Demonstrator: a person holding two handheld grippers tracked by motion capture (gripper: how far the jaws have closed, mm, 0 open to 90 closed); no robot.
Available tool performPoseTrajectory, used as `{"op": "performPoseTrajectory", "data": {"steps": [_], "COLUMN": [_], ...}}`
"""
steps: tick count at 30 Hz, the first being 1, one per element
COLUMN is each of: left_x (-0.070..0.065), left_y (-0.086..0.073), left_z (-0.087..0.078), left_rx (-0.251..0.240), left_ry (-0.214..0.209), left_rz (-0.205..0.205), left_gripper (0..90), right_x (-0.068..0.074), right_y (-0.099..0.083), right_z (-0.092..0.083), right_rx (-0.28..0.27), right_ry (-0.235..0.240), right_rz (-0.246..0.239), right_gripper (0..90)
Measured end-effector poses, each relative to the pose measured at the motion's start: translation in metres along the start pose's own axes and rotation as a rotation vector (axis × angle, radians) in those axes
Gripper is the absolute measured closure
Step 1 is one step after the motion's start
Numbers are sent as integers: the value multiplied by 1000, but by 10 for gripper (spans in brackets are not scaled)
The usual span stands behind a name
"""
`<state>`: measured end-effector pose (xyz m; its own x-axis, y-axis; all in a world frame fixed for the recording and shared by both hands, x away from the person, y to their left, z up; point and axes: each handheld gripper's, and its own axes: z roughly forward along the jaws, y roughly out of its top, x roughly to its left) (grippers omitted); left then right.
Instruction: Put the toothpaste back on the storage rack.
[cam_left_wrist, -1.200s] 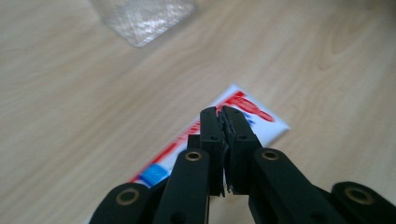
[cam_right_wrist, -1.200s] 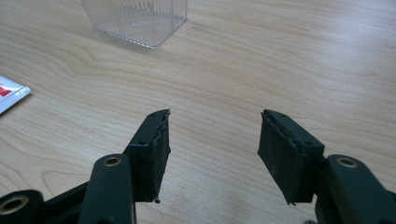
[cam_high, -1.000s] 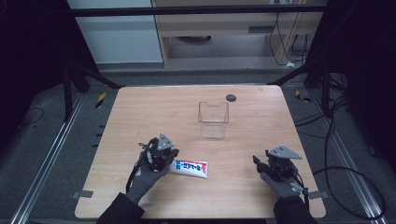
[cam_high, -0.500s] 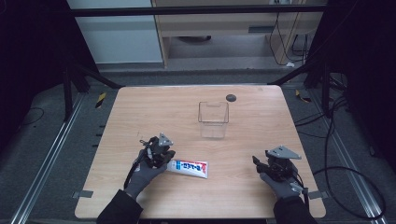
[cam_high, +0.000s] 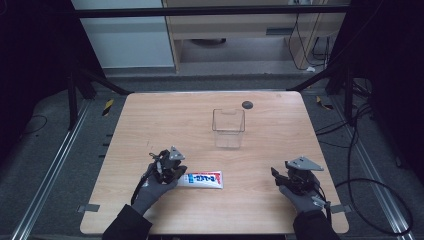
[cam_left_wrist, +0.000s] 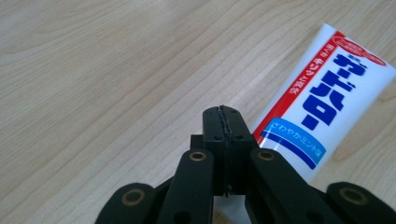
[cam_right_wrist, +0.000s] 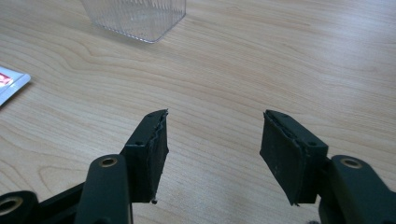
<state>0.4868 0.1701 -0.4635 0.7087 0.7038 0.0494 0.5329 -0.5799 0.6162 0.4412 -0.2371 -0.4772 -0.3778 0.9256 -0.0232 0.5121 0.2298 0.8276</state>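
Left gripper (cam_high: 172, 167) low at the near left of the wooden table (cam_high: 165, 120), held in a gloved hand (cam_high: 152, 185); in the left gripper view (cam_left_wrist: 223, 122) jaws pressed flat together with nothing between them, tips just beside the cap end of the toothpaste tube (cam_left_wrist: 322, 109)

Tube (cam_high: 202, 179) lying flat on the table, white with blue and red print, running rightward from the left gripper's tips; touching the jaws or only next to them, cannot tell

Farther back, near mid-table, a clear plastic container (cam_high: 228, 127) standing upright, open on top, nothing visible inside; its ribbed base at the top edge of the right gripper view (cam_right_wrist: 135, 16)

Small dark round object (cam_high: 247, 104) on the table beyond the container, well apart from it

Right gripper (cam_high: 280, 175) at the near right, in a gloved hand (cam_high: 302, 197), well apart from the tube; jaws spread wide (cam_right_wrist: 212, 140), bare wood between them, holding nothing
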Motion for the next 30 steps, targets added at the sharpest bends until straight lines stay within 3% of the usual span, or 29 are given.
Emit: {"op": "performPoseTrajectory", "data": {"steps": [22, 27, 30], "left_x": [-23, -20, -14], "left_y": [-12, -10, -5], "left_z": [-11, -12, -19], "left_rx": [38, 35, 7], "left_ry": [-34, -21, -1], "left_rz": [53, 44, 20], "left_gripper": [894, 856, 818], "right_x": [-1, -2, -2], "right_y": [0, 0, 0], "right_z": [0, -1, -1], "right_rx": [3, 0, 1], "right_ry": [-6, -9, -11], "right_rz": [8, 7, 10], "right_gripper": [396, 395, 395]}}
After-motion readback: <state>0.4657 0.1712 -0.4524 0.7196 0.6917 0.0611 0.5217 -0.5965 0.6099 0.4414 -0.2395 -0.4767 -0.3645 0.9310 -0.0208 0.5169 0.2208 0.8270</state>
